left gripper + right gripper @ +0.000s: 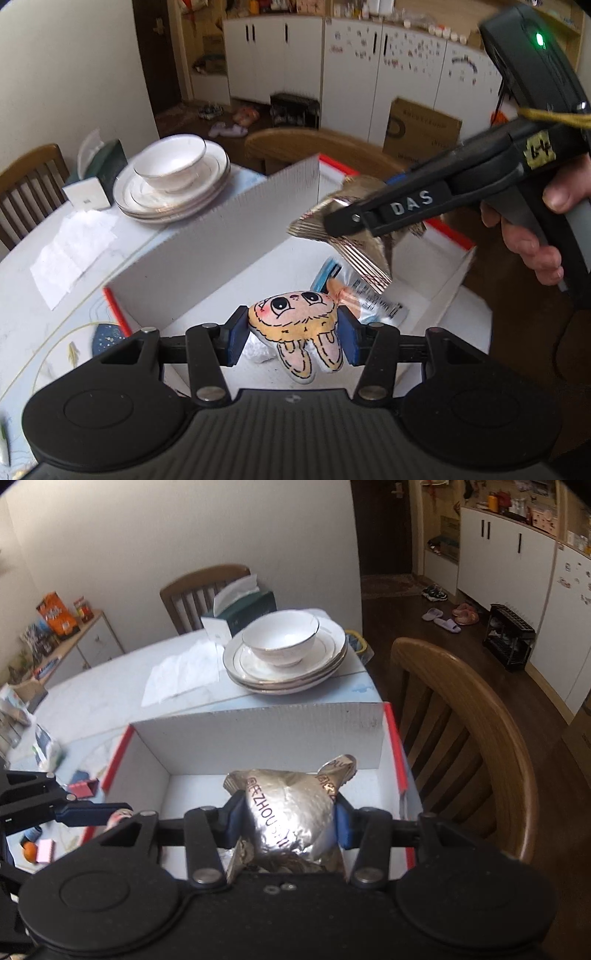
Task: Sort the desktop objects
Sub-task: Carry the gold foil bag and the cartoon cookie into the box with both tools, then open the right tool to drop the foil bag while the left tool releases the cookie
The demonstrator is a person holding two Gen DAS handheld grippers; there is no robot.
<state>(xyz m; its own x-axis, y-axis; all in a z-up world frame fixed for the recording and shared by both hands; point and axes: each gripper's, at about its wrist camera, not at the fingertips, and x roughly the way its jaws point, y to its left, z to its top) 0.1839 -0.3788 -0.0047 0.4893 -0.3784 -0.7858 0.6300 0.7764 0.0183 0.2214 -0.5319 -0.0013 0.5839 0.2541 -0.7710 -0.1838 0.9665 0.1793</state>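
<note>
A white cardboard box [221, 236] with red edges stands on the table; it also shows in the right wrist view [258, 734]. My left gripper [293, 334] is shut on a small rabbit plush toy [295, 321] and holds it over the box. My right gripper [290, 818] is shut on a shiny gold foil snack bag [291, 819], held above the box's inside. The same bag [354, 236] and the right gripper [343, 221] show in the left wrist view. A silver and blue packet [365, 295] lies inside the box.
A bowl on stacked plates [288, 657] stands behind the box, with a tissue box [247, 609] and white paper [181, 675] beyond. Small items [83, 786] lie left of the box. A wooden chair [461, 746] stands at the right.
</note>
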